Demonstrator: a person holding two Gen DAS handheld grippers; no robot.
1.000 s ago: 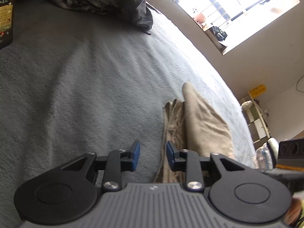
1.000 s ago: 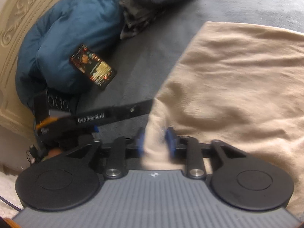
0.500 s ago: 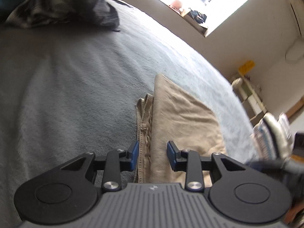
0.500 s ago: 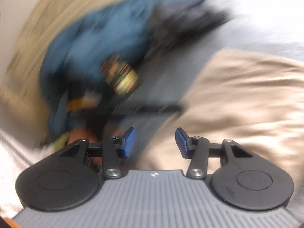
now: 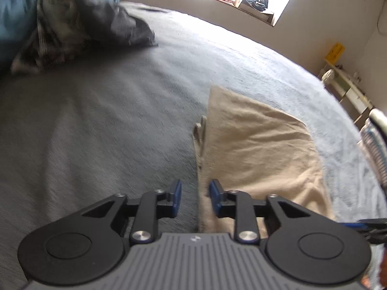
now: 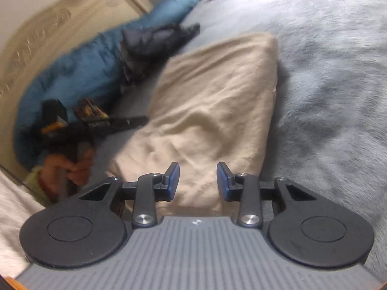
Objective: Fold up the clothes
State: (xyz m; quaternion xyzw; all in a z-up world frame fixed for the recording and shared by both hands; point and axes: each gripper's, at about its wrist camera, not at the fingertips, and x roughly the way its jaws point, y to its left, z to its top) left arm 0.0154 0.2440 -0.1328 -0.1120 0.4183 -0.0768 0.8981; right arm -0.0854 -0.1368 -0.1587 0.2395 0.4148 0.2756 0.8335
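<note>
The folded beige garment (image 6: 212, 101) lies flat on the grey bed (image 5: 96, 125). My left gripper (image 5: 194, 199) hangs over its near edge, fingers apart and empty. My right gripper (image 6: 197, 181) is closing above the cloth, pinching nothing. Dark clothes (image 5: 79, 24) are heaped by a blue duvet (image 6: 79, 72).

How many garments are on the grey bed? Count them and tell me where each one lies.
2 distinct: a folded beige fabric garment in the middle of the grey blanket, and a crumpled dark grey pile of clothing by the blue pillow. That pile may hold several pieces.
</note>
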